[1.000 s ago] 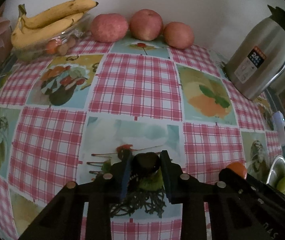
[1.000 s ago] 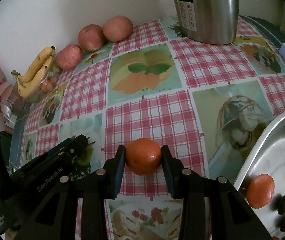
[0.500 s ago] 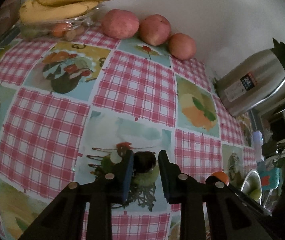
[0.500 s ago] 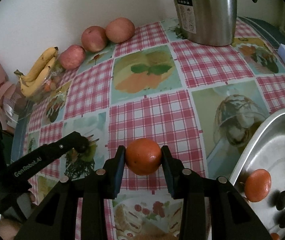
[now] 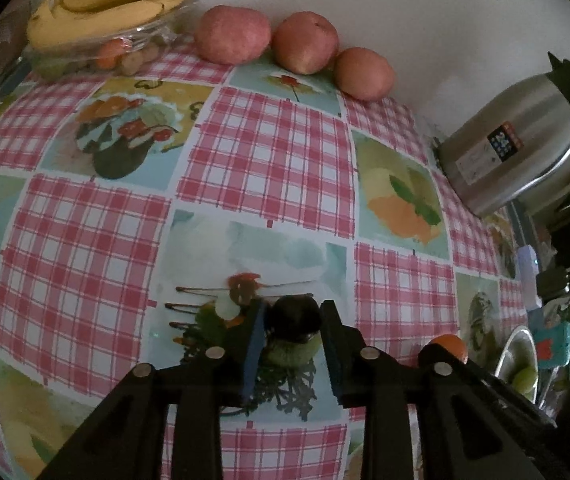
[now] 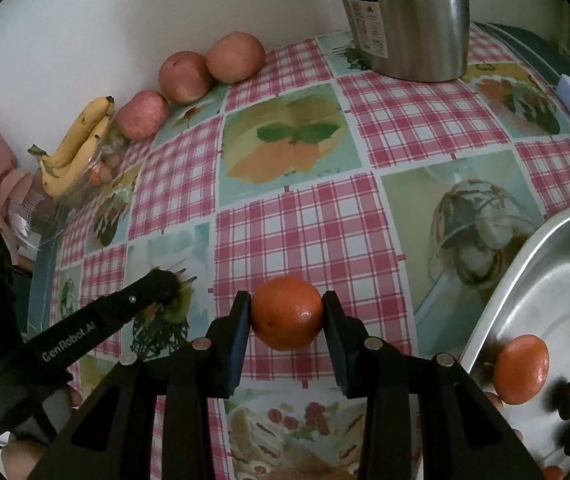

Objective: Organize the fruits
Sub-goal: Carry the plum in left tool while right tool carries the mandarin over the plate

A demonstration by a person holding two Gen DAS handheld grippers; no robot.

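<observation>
Left gripper (image 5: 291,320): jaws just eased wider, dark fruit (image 5: 295,316) between them, low centre.
Right gripper (image 6: 287,314): pinching orange (image 6: 287,312), low centre.

Left gripper (image 5: 291,324) fingers just opening, right gripper (image 6: 287,314) clamped

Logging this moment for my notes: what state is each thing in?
left gripper: fingers just opening, dark fruit between them
right gripper: shut on orange, lifted
steel bowl: holds second orange
kettle: upright
apples: along the wall
</observation>
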